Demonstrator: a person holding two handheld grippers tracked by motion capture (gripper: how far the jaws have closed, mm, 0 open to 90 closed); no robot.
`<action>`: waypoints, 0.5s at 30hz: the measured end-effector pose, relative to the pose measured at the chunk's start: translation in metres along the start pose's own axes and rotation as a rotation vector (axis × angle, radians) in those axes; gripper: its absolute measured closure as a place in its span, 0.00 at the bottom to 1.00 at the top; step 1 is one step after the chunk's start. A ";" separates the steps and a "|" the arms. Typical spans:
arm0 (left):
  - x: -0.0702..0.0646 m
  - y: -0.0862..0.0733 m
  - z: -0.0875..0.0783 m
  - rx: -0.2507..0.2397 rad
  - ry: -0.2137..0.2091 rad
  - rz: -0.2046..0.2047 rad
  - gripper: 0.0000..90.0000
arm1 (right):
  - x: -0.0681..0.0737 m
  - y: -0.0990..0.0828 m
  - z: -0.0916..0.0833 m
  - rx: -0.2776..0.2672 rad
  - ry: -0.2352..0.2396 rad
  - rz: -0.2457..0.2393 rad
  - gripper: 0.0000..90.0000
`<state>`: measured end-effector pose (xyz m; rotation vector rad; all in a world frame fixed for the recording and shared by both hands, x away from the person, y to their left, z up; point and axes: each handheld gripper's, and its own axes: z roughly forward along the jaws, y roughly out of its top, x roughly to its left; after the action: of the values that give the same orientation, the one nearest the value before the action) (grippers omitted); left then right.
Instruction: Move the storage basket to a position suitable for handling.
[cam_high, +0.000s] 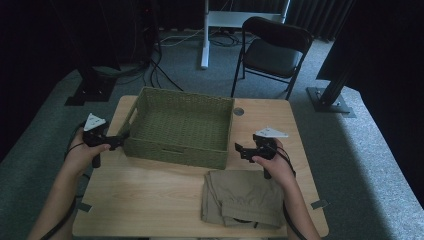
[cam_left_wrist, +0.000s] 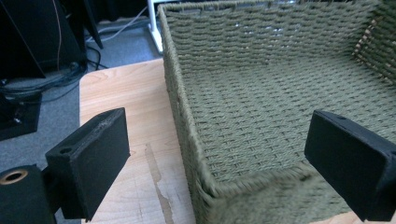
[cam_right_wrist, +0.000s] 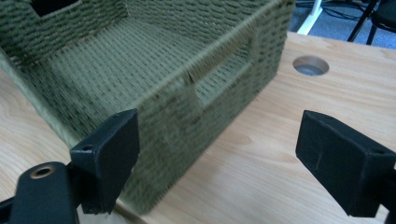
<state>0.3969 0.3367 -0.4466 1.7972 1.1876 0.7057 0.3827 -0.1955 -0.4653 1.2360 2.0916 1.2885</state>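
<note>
Flanking one basket (cam_high: 180, 127): two grippers (cam_high: 117, 141) (cam_high: 243, 150)

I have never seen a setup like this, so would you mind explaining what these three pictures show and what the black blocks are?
A person sits at a wooden table and holds a hand-operated two-jaw tool in each hand. The high view looks down from above: the left gripper is at the near left corner of a green woven basket, and the right gripper is by its near right corner. The other two pictures come from cameras mounted on those tools; the black blocks are their jaws. In the left gripper view, the jaws stand open on either side of the basket's corner. In the right gripper view, the open jaws face the basket's side with a handle slot. Nothing is held. Folded khaki trousers lie in front of the basket.
</note>
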 end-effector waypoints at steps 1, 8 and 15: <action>0.002 0.000 0.003 0.004 0.000 -0.003 0.08 | 0.002 0.002 0.001 -0.004 0.001 0.001 0.15; 0.010 -0.002 0.020 0.001 0.031 -0.019 0.24 | 0.014 0.011 0.009 -0.019 -0.004 -0.010 0.20; 0.013 -0.006 0.031 -0.005 0.043 -0.015 0.35 | 0.026 0.016 0.019 -0.012 0.000 -0.023 0.31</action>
<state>0.4240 0.3394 -0.4666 1.7755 1.2252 0.7417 0.3896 -0.1610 -0.4585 1.2030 2.0892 1.2887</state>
